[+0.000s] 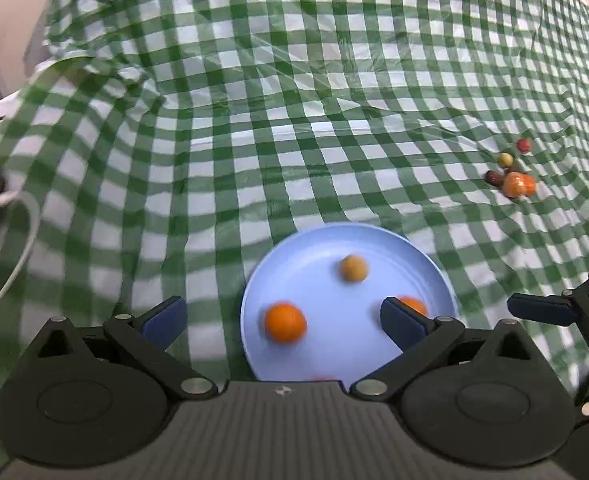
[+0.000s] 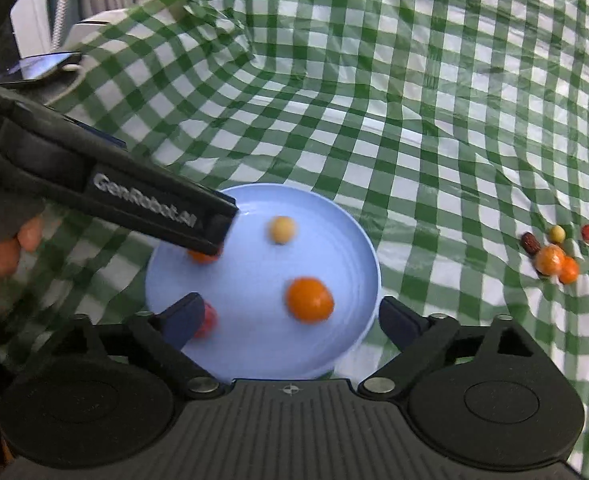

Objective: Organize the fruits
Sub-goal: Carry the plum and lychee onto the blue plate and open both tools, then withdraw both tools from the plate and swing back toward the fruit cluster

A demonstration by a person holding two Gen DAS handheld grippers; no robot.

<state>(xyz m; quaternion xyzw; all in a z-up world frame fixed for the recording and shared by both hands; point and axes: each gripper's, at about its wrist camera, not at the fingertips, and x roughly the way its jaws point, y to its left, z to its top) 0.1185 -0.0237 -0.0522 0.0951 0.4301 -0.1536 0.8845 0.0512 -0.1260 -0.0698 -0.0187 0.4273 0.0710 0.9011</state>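
Observation:
A light blue plate (image 1: 334, 352) (image 2: 254, 344) lies on the green checked cloth and holds several small round fruits. In the left wrist view an orange fruit (image 1: 285, 323) lies between the wide-apart fingers of my left gripper (image 1: 284, 324), untouched. A yellow fruit (image 1: 353, 268) sits farther back, and another orange one (image 1: 414, 306) peeks from behind the right finger. In the right wrist view my right gripper (image 2: 292, 320) stands open over the plate, with an orange fruit (image 2: 309, 300) loose between its fingers. A red fruit (image 2: 208, 320) is partly hidden by its left finger.
A small heap of fruits (image 1: 512, 176) (image 2: 554, 252), orange, yellow, red and dark brown, lies on the cloth to the right. A phone (image 2: 34, 66) and a white cable (image 1: 14, 256) sit at the left edge. The cloth is wrinkled toward the back.

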